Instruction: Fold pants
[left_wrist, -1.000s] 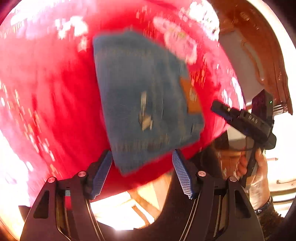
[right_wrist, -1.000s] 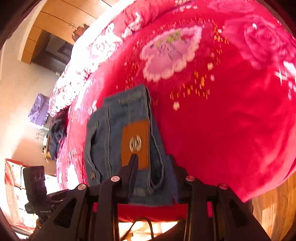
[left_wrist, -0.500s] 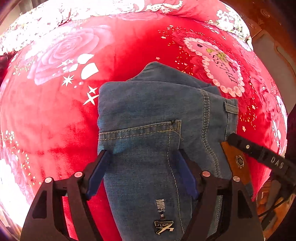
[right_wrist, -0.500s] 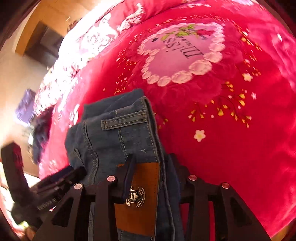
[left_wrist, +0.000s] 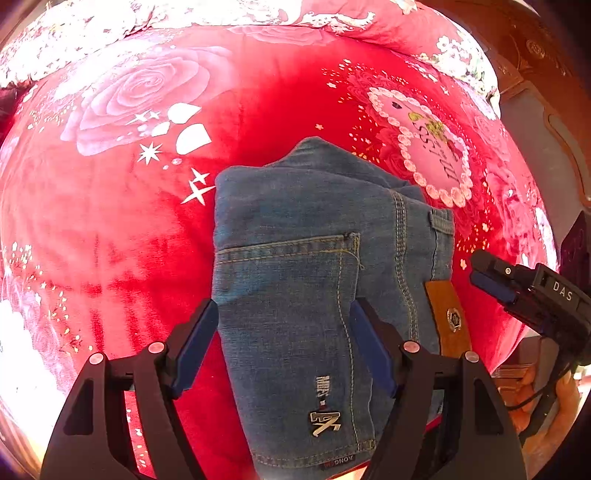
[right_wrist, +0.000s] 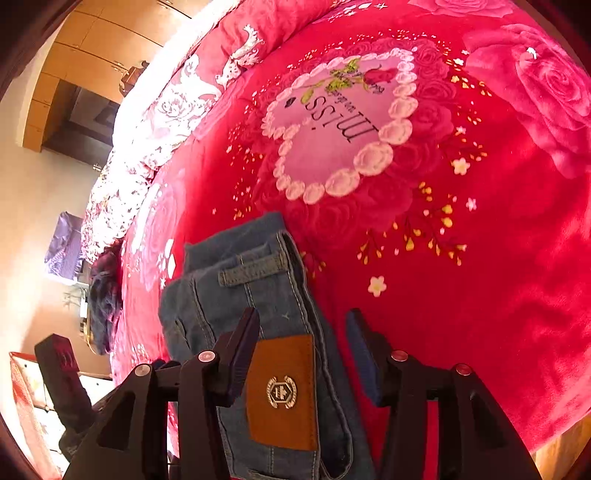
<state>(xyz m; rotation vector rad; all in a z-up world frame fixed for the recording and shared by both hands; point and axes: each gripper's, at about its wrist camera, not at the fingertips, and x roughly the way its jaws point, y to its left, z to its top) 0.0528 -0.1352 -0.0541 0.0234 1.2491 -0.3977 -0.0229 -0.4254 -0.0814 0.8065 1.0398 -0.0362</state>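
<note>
Blue jeans (left_wrist: 295, 280), folded into a compact stack, lie on the red bed cover; the back pocket and a brown leather waistband patch (left_wrist: 448, 317) face up. My left gripper (left_wrist: 284, 332) is open, its fingers straddling the stack just above the pocket. In the right wrist view the jeans (right_wrist: 258, 295) lie with the patch (right_wrist: 282, 391) between the fingers. My right gripper (right_wrist: 301, 343) is open over the waistband edge. It also shows in the left wrist view (left_wrist: 491, 277), to the right of the jeans.
The red floral bed cover (right_wrist: 480, 258) has a pink heart print (right_wrist: 340, 125) beyond the jeans. Dark clothes (right_wrist: 105, 295) lie at the bed's far left edge. A wooden wardrobe (right_wrist: 81, 74) stands behind. The bed's near edge (right_wrist: 554, 435) drops to a wooden floor.
The right gripper was shut on the waistband and has opened. The left gripper came down over the stack and has held there; the jeans now rest on the bed.
</note>
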